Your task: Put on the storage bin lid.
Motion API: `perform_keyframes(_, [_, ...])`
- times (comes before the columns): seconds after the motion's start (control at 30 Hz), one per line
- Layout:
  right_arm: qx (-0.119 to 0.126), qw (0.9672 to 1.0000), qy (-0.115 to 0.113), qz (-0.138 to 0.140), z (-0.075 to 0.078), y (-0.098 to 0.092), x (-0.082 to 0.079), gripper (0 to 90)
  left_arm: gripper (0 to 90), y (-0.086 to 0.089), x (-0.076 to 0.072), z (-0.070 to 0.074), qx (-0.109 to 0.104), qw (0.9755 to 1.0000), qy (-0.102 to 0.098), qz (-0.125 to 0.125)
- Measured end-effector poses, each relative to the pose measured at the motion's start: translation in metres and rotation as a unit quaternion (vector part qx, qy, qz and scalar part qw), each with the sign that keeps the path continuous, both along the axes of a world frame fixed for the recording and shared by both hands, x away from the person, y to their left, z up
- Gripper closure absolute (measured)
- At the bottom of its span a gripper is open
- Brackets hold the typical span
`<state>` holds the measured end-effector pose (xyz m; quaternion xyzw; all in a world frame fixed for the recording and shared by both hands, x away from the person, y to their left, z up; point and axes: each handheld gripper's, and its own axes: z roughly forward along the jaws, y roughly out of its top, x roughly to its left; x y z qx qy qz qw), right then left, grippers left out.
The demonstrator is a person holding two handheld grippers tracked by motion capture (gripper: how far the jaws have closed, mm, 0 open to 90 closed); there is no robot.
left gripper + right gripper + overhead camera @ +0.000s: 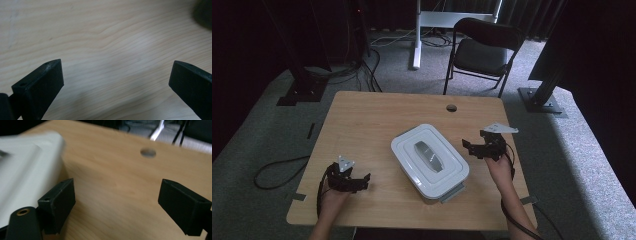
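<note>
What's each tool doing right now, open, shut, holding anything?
Left tool: open, empty, over bare table.
Right tool: open, empty, beside the white box.

Wooden table point(362, 125), white lidded box point(430, 161) on it

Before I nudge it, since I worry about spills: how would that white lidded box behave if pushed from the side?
The white box looks rigid plastic, so it likely slides rather than flexes. It sits low and wide on the table, so tipping seems unlikely. Its smooth walls may be slippery.
</note>
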<state>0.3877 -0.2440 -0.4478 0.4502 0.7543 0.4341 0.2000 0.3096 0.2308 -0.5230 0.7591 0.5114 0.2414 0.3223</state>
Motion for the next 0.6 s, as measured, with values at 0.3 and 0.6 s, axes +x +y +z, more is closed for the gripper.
perform_keyframes(0.3, [0.015, 0.9982, 0.057, 0.006, -0.053, -0.001, 0.008, 13.5, 0.1, -0.035, 0.005, 0.009, 0.002, 0.9996, 0.003, -0.027])
perform_keyframes(0.6, [0.023, 0.9966, 0.075, 0.024, -0.071, 0.007, 0.003, 13.5, 0.1, -0.063, 0.012, 0.013, 0.001, 0.9991, -0.002, -0.042])
